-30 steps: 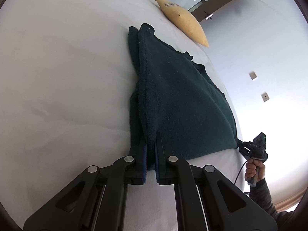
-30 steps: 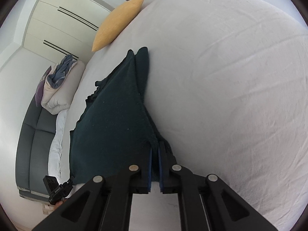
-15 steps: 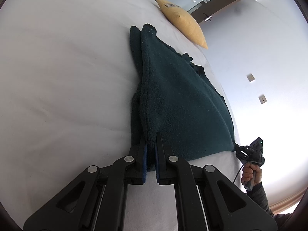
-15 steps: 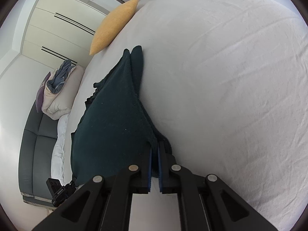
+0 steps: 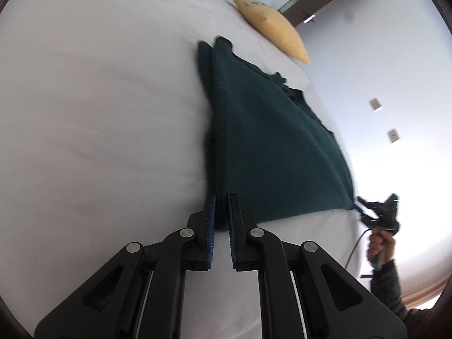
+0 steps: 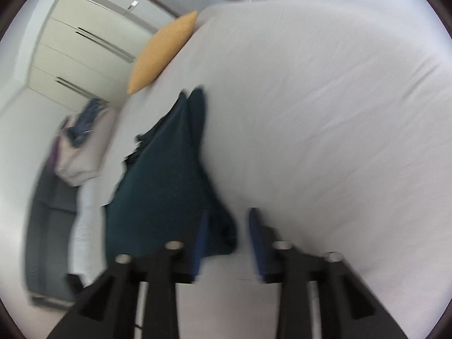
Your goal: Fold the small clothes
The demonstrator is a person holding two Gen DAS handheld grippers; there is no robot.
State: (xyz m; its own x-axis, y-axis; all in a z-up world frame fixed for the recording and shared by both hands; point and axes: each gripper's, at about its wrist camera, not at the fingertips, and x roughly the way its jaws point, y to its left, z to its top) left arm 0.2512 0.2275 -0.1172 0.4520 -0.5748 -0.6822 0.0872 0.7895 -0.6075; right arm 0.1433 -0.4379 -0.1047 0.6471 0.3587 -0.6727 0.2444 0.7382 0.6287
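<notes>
A dark teal fleece garment [image 5: 271, 147] lies folded in layers on the white bed [image 5: 99, 113]. My left gripper [image 5: 221, 200] is shut on its near corner, the fabric pinched between the blue pads. In the right wrist view, which is blurred, the garment [image 6: 163, 186] lies on the bed and its near corner sits between the spread fingers of my right gripper [image 6: 228, 214], which is open. The right gripper also shows in the left wrist view [image 5: 378, 212], at the garment's far right corner, held by a hand.
A yellow pillow [image 5: 271, 25] lies at the head of the bed, also in the right wrist view [image 6: 161, 53]. A grey sofa [image 6: 48, 226] with piled laundry [image 6: 82, 141] stands beside the bed. White wardrobes [image 6: 84, 48] stand behind.
My right gripper has opened and let go of the garment corner, and its view is blurred by motion. My left gripper stays shut on its corner, which has sunk lower toward the bed.
</notes>
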